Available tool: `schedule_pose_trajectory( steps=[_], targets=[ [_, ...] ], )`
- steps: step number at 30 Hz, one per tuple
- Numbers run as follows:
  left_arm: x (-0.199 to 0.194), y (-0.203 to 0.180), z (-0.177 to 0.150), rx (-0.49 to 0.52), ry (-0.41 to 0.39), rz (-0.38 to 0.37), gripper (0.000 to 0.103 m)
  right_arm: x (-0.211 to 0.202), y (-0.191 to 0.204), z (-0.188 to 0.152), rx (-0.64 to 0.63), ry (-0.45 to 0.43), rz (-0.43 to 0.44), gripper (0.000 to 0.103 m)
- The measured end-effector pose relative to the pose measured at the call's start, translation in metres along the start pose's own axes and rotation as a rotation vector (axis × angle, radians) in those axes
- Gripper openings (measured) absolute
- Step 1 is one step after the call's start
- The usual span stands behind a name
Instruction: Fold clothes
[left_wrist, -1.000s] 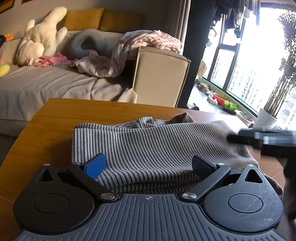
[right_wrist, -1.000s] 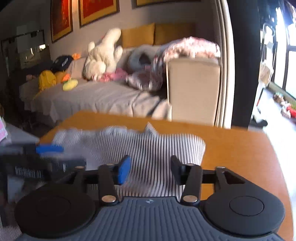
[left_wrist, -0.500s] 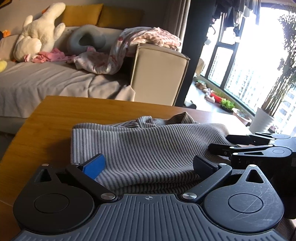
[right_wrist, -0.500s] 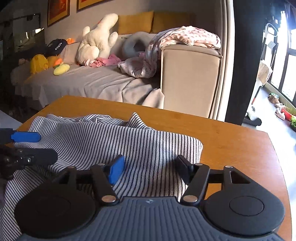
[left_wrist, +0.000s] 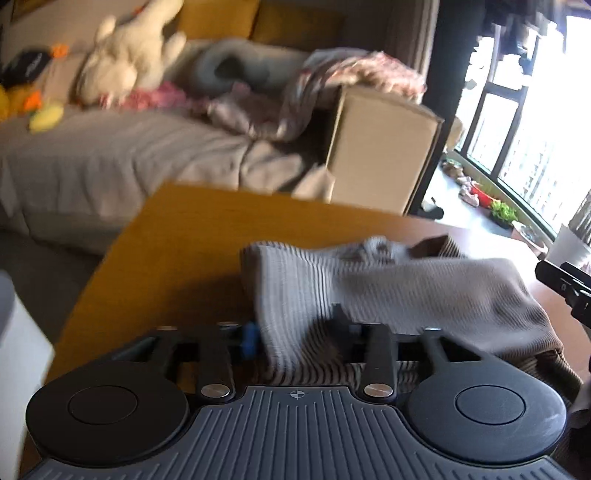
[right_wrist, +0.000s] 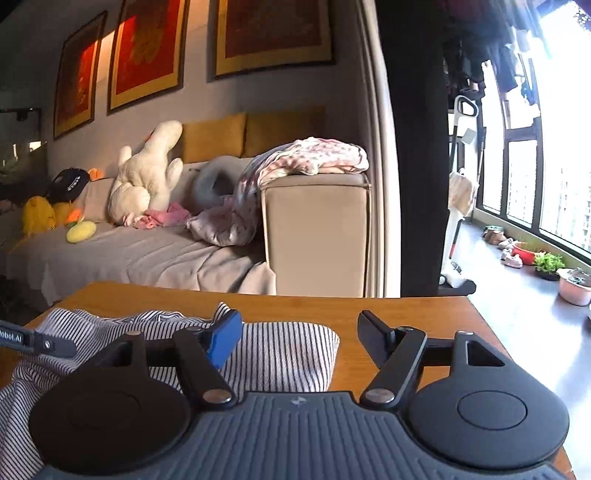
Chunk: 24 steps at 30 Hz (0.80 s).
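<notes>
left gripper: fingers had just been closing; now narrow and pinched on the near-left edge of the striped garment, cloth bunched between the pads. View blurred, so depth of bite unclear.
garment position: on the wooden table, folded stack, near edge toward the person. Its left corner was lifted into the left fingers; the rest still lay flat.
long axis: ran left-right across the table, roughly parallel to the near table edge.
right gripper: fingers had just been opening; now wide, nothing between them. Blue pad sat over the cloth's right part; black finger stood over bare table past the garment's right edge.
garment vs right fingers: cloth lay below and to the left of the gap; right edge fell about midway between the fingers.
nearer hand: left one already had its edge; right one was near but not on the cloth.
judgement: right fingers likely needed to shift left and down to catch the matching corner.
</notes>
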<state>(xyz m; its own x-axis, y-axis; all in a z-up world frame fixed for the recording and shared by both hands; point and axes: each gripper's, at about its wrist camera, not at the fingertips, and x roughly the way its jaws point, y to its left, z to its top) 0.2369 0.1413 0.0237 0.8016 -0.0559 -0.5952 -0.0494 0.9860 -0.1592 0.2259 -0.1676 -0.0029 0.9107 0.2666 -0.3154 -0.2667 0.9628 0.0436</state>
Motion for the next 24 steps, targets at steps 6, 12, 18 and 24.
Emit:
schedule_pose_trajectory(
  steps=[6,12,18,24],
  targets=[
    [-0.011,0.000,0.017,0.051,-0.133,-0.023,0.019,-0.001,-0.002,0.001,0.008,0.006,0.001,0.071],
    [0.008,0.005,0.009,0.109,-0.084,0.007,0.017,-0.001,0.000,0.002,0.000,0.008,0.012,0.071],
    [0.000,0.025,0.008,-0.069,-0.010,-0.037,0.054,-0.002,0.001,0.002,-0.001,0.017,0.016,0.071],
    [-0.013,-0.003,0.009,0.094,-0.112,-0.038,0.012,-0.004,-0.002,0.001,0.015,0.009,0.010,0.071]
  ],
)
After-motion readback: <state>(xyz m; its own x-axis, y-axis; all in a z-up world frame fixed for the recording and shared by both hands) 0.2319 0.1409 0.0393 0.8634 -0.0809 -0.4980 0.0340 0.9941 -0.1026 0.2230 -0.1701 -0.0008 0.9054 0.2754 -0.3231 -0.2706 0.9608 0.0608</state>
